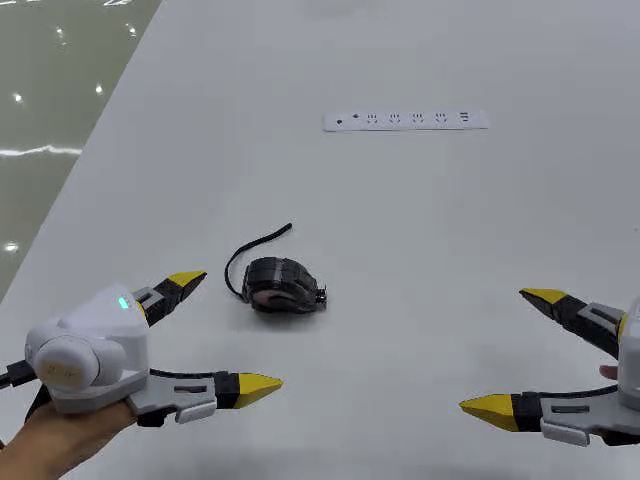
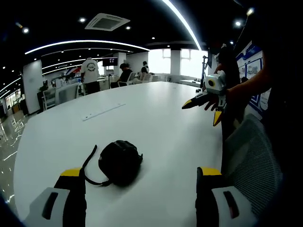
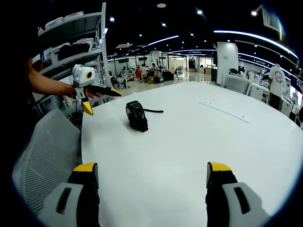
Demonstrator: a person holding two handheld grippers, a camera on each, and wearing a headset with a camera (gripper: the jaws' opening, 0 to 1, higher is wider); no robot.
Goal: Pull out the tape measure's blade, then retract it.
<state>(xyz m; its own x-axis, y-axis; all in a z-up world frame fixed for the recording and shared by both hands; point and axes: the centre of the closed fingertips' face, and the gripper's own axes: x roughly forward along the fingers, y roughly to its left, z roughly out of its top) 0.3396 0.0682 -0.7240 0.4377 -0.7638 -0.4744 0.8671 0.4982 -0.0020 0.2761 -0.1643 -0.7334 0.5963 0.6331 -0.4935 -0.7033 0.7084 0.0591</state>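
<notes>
Head view: white table (image 1: 420,230), black tape measure (image 1: 282,285) lying on it just left of centre, blade fully in as far as can be seen. Its black wrist strap (image 1: 256,246) loops out from the case toward 11 o'clock and ends toward 1 o'clock, flat on the table.

Left gripper (image 1: 240,328) sits at about 7 o'clock from the tape measure, held in a hand (image 1: 70,435) at the bottom left corner. Jaws spread wide, yellow tips pointing toward 2–3 o'clock, nothing between them. The upper tip is near the strap loop but apart from it; not touching the case.

Right gripper (image 1: 494,349) is at about 4 o'clock from the tape measure, well apart from it, coming in from the right edge. Jaws also wide apart, yellow tips pointing toward 9–10 o'clock, holding nothing.

White power strip (image 1: 406,120) lies flat at roughly 1 o'clock from the tape measure, well apart, long side running left-right. Shiny greenish floor (image 1: 50,110) shows past the table's left edge, 10 o'clock corner.

Left gripper view: tape measure lies just ahead, between the two jaws' lines but beyond the tips, strap toward the left jaw. Right gripper shows at 2 o'clock, above the table edge. Grey mesh chair back (image 2: 251,156) at 4 o'clock. People (image 2: 90,72) stand and sit at desks far back at 11 o'clock.

Right gripper view: tape measure on the table at 11–12 o'clock, well ahead of the open jaws; left gripper at 10 o'clock. Shelves (image 3: 71,45) with stored items at 10–11 o'clock.
</notes>
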